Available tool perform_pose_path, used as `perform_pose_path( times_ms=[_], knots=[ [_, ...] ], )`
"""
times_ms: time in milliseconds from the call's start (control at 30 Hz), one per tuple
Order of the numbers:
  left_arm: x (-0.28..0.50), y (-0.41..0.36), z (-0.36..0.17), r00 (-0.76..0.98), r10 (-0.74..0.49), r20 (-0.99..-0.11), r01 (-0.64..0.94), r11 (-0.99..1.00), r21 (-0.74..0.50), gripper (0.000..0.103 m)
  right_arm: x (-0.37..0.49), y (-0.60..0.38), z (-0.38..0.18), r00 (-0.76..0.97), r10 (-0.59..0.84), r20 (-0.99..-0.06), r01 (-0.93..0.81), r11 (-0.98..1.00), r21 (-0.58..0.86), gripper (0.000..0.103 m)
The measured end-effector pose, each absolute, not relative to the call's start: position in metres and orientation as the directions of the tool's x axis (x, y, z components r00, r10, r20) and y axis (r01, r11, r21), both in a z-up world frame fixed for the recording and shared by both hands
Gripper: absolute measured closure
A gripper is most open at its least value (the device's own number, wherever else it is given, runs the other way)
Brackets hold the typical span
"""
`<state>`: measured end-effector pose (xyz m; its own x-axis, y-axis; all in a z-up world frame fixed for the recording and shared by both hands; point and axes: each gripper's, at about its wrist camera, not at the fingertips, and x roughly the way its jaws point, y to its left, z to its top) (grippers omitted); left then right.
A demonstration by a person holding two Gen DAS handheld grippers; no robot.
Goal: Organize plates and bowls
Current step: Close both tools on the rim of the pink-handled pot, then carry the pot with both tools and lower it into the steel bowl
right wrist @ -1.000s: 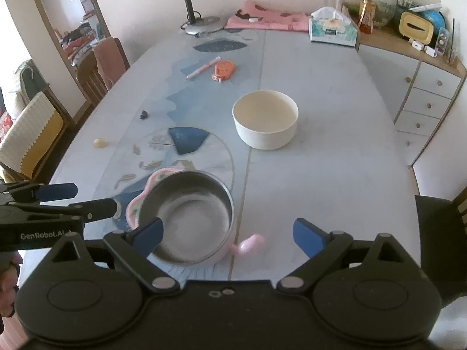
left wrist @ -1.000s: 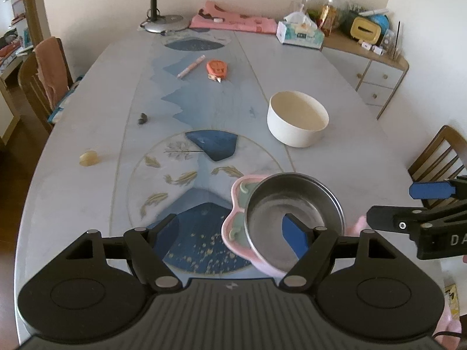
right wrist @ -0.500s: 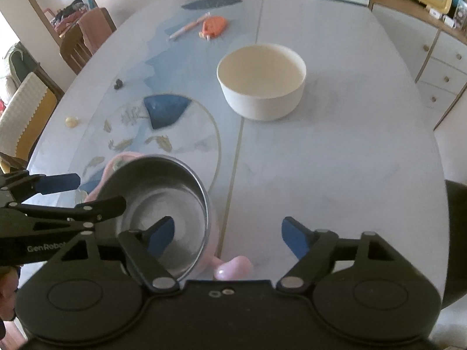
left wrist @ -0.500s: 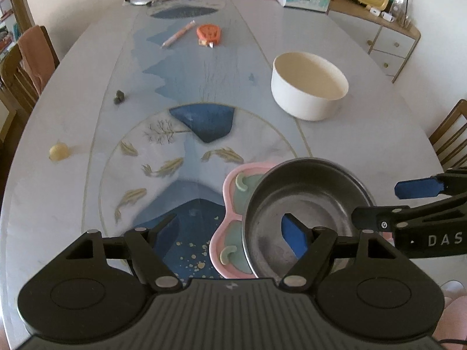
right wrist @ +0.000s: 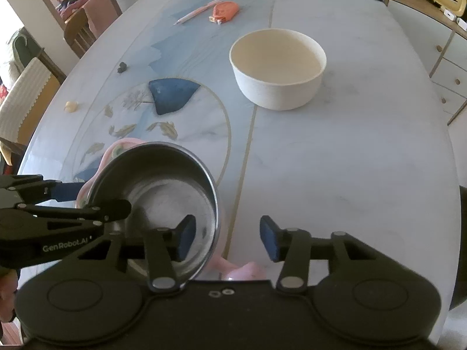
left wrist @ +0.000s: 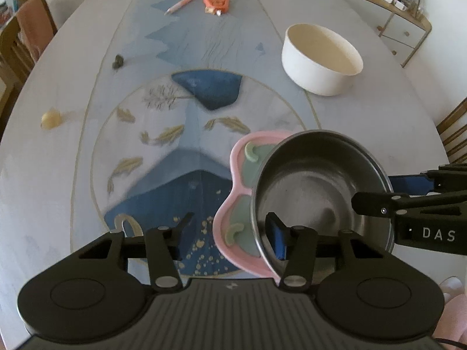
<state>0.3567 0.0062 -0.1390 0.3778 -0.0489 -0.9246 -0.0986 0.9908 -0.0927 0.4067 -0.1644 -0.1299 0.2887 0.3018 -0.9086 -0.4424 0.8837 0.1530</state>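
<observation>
A steel bowl point(left wrist: 321, 180) point(right wrist: 163, 186) sits on a pink divided plate point(left wrist: 233, 186) point(right wrist: 116, 148) near the table's front edge. My left gripper point(left wrist: 227, 236) straddles the bowl's left rim, one finger inside and one outside beyond the plate's edge. Its jaws are closing, and the pads stand clear of the rim. My right gripper point(right wrist: 226, 240) straddles the bowl's right rim the same way, jaws closing, pads off the metal. Each gripper also shows at the other view's edge: the right gripper point(left wrist: 373, 191) and the left gripper point(right wrist: 105, 198). A white bowl point(left wrist: 321, 61) point(right wrist: 277, 67) stands farther back.
A pink pen point(left wrist: 184, 1), an orange gadget point(left wrist: 216, 1), a small dark lump point(left wrist: 118, 61) and a yellowish lump point(left wrist: 51, 118) lie on the patterned table point(right wrist: 335, 160). Chairs point(right wrist: 87, 23) stand at the left; a drawer unit point(right wrist: 446, 58) at the right.
Both grippers have come down over the steel bowl, which now looks larger. Both pairs of jaws have narrowed, each around one side of the rim.
</observation>
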Motion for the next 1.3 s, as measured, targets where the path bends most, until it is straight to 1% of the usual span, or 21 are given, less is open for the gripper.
perform_pose_path(
  times_ms=[133, 200, 267, 300, 400, 467, 633, 967, 1300],
  knots=[
    [0.353, 0.008, -0.139, 0.377, -0.059, -0.924, -0.107, 0.989, -0.106, 0.053, 0.404, -0.162, -0.13, 0.29, 0.293, -0.911, -0.448, 0.883, 0.142, 0.064],
    [0.351, 0.009, -0.138, 0.38, -0.068, -0.922, -0.114, 0.986, -0.12, 0.057, 0.403, -0.161, -0.131, 0.291, 0.288, -0.912, -0.448, 0.884, 0.136, 0.065],
    [0.351, 0.008, -0.136, 0.383, -0.085, -0.92, -0.115, 0.984, -0.139, 0.067, 0.401, -0.161, -0.13, 0.294, 0.286, -0.912, -0.449, 0.883, 0.132, 0.066],
    [0.35, 0.006, -0.134, 0.384, -0.087, -0.919, -0.112, 0.984, -0.14, 0.069, 0.401, -0.159, -0.13, 0.297, 0.285, -0.911, -0.453, 0.882, 0.129, 0.067],
    [0.349, 0.003, -0.133, 0.378, -0.073, -0.923, -0.113, 0.986, -0.124, 0.069, 0.397, -0.157, -0.126, 0.3, 0.289, -0.909, -0.462, 0.878, 0.127, 0.072],
    [0.348, 0.003, -0.133, 0.377, -0.073, -0.923, -0.117, 0.985, -0.125, 0.069, 0.393, -0.155, -0.124, 0.298, 0.292, -0.909, -0.466, 0.875, 0.128, 0.08],
    [0.343, 0.002, -0.13, 0.374, -0.045, -0.926, -0.127, 0.987, -0.099, 0.07, 0.384, -0.151, -0.119, 0.328, 0.256, -0.909, -0.46, 0.884, 0.083, 0.094],
    [0.317, 0.002, -0.108, 0.384, -0.048, -0.922, -0.119, 0.988, -0.101, 0.071, 0.357, -0.148, -0.1, 0.345, 0.234, -0.909, -0.436, 0.897, 0.066, 0.096],
    [0.273, 0.009, -0.066, 0.397, -0.049, -0.917, -0.114, 0.988, -0.102, 0.071, 0.313, -0.145, -0.062, 0.352, 0.262, -0.899, -0.439, 0.894, 0.089, 0.095]
  ],
)
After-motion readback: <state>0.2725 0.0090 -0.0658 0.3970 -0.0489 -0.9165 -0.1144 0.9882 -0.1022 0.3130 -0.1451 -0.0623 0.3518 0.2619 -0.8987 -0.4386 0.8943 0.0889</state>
